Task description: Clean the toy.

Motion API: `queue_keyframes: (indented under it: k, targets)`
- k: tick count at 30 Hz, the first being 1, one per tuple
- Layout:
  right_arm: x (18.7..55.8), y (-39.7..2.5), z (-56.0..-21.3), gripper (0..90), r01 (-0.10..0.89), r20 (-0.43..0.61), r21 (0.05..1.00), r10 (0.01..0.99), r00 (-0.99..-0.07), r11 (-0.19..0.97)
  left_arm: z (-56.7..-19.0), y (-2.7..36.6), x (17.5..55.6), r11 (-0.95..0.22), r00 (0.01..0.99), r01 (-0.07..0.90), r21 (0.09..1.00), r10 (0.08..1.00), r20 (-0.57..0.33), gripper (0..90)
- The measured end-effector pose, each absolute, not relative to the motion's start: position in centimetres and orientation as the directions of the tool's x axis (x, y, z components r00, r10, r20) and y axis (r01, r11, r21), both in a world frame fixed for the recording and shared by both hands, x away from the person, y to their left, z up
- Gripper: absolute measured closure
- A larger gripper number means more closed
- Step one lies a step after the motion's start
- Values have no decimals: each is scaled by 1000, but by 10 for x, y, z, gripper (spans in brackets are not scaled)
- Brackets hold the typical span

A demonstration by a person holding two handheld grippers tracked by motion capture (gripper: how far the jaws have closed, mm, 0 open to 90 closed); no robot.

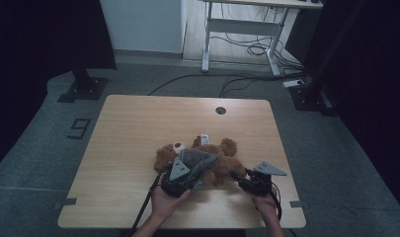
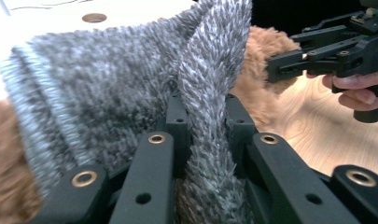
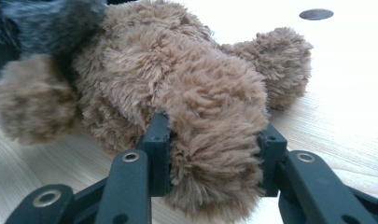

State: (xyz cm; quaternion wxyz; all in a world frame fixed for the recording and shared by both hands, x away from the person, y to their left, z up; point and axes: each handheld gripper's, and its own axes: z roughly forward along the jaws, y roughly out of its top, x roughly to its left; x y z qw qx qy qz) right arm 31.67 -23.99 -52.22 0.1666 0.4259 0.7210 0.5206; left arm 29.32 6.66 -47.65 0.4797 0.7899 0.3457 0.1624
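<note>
A brown plush teddy bear point(image 1: 224, 150) lies on the wooden table point(image 1: 133, 133) near its front edge. A grey knitted garment point(image 1: 198, 160) covers part of it. My left gripper point(image 1: 191, 174) is shut on a fold of this grey knit point(image 2: 107, 79), pinched between its jaws point(image 2: 206, 123). My right gripper point(image 1: 237, 176) comes in from the right and is shut on a plush limb point(image 3: 214, 121) of the bear point(image 3: 168, 60), with the fur squeezed between its jaws point(image 3: 213, 144). From the left gripper view, the right gripper point(image 2: 277, 65) reaches into the brown fur.
A round cable hole point(image 1: 220, 110) sits near the table's far edge. A white tag point(image 1: 204, 138) shows on the bear. Beyond the table stand a desk frame point(image 1: 237, 29), floor cables point(image 1: 247, 49) and dark stands at both sides. A hand point(image 2: 359, 88) holds the right gripper.
</note>
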Motion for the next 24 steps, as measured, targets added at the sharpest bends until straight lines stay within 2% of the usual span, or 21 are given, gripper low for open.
queue_keyframes:
  k: [14, 24]
  targets:
    - [317, -241, -523, 586, 440, 208, 893, 785, -583, 91, -484, 132, 285, -211, 624, 433, 876, 772, -122, 760]
    - [317, -241, -524, 585, 437, 204, 894, 785, -584, 93, -489, 175, 280, -180, 546, 459, 870, 830, -116, 759]
